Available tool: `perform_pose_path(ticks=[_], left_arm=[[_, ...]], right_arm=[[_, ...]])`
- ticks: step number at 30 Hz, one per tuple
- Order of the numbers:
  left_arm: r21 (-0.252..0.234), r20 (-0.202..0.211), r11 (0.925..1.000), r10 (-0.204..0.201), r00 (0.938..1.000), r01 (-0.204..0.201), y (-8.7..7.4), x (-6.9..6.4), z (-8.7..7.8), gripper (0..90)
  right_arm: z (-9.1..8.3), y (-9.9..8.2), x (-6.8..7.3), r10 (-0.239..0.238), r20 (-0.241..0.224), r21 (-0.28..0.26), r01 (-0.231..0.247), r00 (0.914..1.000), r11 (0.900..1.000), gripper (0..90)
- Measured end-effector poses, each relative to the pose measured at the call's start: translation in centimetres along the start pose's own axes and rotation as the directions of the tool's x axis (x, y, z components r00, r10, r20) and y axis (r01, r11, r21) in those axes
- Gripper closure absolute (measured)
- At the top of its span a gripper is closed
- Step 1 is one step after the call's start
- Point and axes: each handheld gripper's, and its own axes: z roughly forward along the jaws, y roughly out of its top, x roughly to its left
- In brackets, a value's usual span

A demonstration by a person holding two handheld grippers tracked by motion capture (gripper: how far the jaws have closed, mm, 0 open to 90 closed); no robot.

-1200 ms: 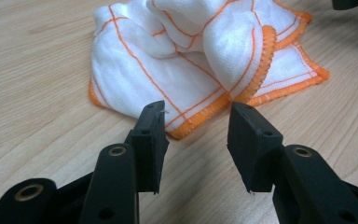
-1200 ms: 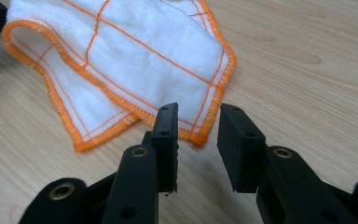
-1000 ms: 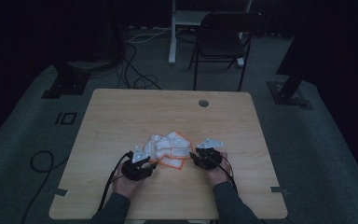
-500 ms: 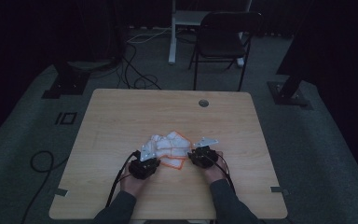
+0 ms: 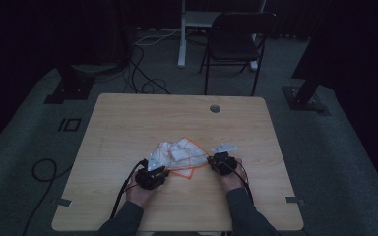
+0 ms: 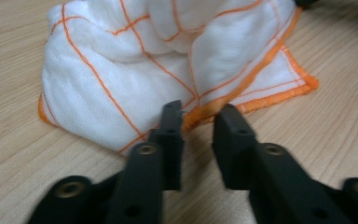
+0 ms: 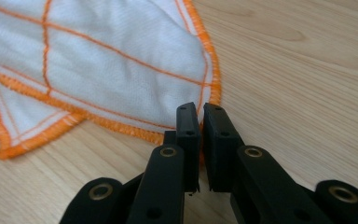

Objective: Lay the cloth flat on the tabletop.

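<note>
A white cloth [image 5: 179, 156] with an orange grid and hem lies bunched on the table [image 5: 128, 123]. At its eight o'clock the left gripper [image 6: 200, 119] has jaws narrowly parted, just reopening. At three o'clock the right gripper [image 7: 200, 112] has just closed, pinching the hem.

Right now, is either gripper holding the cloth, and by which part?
The right gripper is shut on the white cloth at its orange-hemmed corner. The left gripper has just been reopening; its jaws straddle an orange edge without pinching it.

Dim, underexposed high view with black surroundings; bright, evenly lit gripper views, near foreground softly blurred.
</note>
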Motion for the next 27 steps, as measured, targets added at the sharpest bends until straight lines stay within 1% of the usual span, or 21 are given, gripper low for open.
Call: perform_pose_path(ticks=[1,3,4,5,6,7,9,10,11,14,15,16,18,19,20,23,24,25,27], left_arm=[[0.008,-0.012,0.9999,-0.007,0.9999,0.008,-0.1,0.1,0.1,70.0],[0.011,-0.019,0.9999,-0.009,0.9998,0.009,-0.1,0.3,0.1,69.9],[0.011,-0.027,0.9998,-0.015,0.9995,0.016,-0.2,0.4,0.0,69.9],[0.012,-0.035,0.9996,-0.026,0.9990,0.026,-0.1,0.6,0.0,70.0],[0.012,-0.035,0.9996,-0.026,0.9990,0.026,-0.1,0.6,0.0,70.4],[0.015,-0.044,0.9993,-0.033,0.9985,0.034,-0.1,0.7,0.1,70.7],[0.024,-0.048,0.9984,-0.050,0.9976,0.052,0.1,1.2,0.1,70.7],[0.028,-0.059,0.9980,-0.054,0.9968,0.056,0.2,1.3,0.1,70.8],[0.028,-0.070,0.9972,-0.067,0.9953,0.069,0.3,1.6,0.2,70.7],[0.028,-0.081,0.9964,-0.078,0.9937,0.080,0.4,1.8,0.2,70.8],[0.014,-0.068,0.9968,-0.078,0.9947,0.079,0.7,1.7,0.1,70.8],[0.014,-0.068,0.9968,-0.078,0.9947,0.079,0.7,1.7,0.1,70.7],[-0.013,-0.047,0.9983,-0.058,0.9972,0.057,1.1,1.3,0.1,70.8],[-0.016,-0.044,0.9994,-0.030,0.9986,0.029,1.6,0.8,0.3,70.8],[-0.016,-0.044,0.9994,-0.030,0.9986,0.029,1.6,0.8,0.3,70.9],[0.001,-0.049,0.9998,-0.018,0.9986,0.019,2.3,0.6,1.2,73.4],[0.011,-0.058,0.9998,-0.015,0.9982,0.016,2.4,0.6,1.5,75.6],[0.043,-0.071,0.9989,-0.014,0.9974,0.017,2.5,0.7,2.2,81.6],[0.042,-0.069,0.9989,-0.018,0.9974,0.021,2.5,0.8,2.3,84.8]], right_arm=[[-0.1,-0.1,-0.3,0.001,0.011,0.000,-0.001,0.9999,1.0000,85.9],[-0.2,-0.1,-0.4,0.007,0.014,0.004,-0.007,0.9999,1.0000,85.9],[-0.3,-0.2,-0.6,0.004,0.018,0.002,-0.004,0.9998,1.0000,86.0],[-0.4,-0.3,-0.9,0.011,0.023,0.004,-0.011,0.9997,0.9999,86.0],[-0.4,-0.3,-0.9,0.011,0.023,0.004,-0.011,0.9997,0.9999,86.0],[-0.5,-0.4,-1.1,0.013,0.030,0.005,-0.013,0.9995,0.9999,86.0],[-0.6,-0.5,-1.3,0.016,0.032,0.005,-0.016,0.9994,0.9999,86.0],[-0.6,-0.5,-1.4,0.019,0.034,0.007,-0.019,0.9993,0.9998,86.0],[-0.7,-0.6,-1.6,0.019,0.040,0.009,-0.020,0.9990,0.9998,86.0],[-0.8,-0.7,-1.8,0.025,0.041,0.009,-0.025,0.9989,0.9996,86.0],[-0.9,-0.7,-1.9,0.023,0.039,0.010,-0.023,0.9990,0.9997,86.0],[-0.9,-0.7,-1.9,0.023,0.039,0.010,-0.023,0.9990,0.9997,86.0],[-0.9,-0.7,-1.9,0.021,0.039,0.009,-0.021,0.9990,0.9997,85.9],[-0.9,-0.7,-1.9,0.021,0.041,0.008,-0.021,0.9989,0.9997,86.0],[-0.9,-0.7,-1.9,0.021,0.041,0.008,-0.021,0.9989,0.9997,86.0],[-0.9,-0.7,-1.8,0.022,0.041,0.007,-0.022,0.9989,0.9997,85.9],[-0.9,-0.7,-1.9,0.021,0.041,0.007,-0.021,0.9989,0.9998,86.0],[-0.9,-0.8,-1.9,0.021,0.039,0.007,-0.021,0.9990,0.9998,86.0],[-0.9,-0.8,-2.1,0.019,0.039,0.007,-0.019,0.9990,0.9998,86.0]])
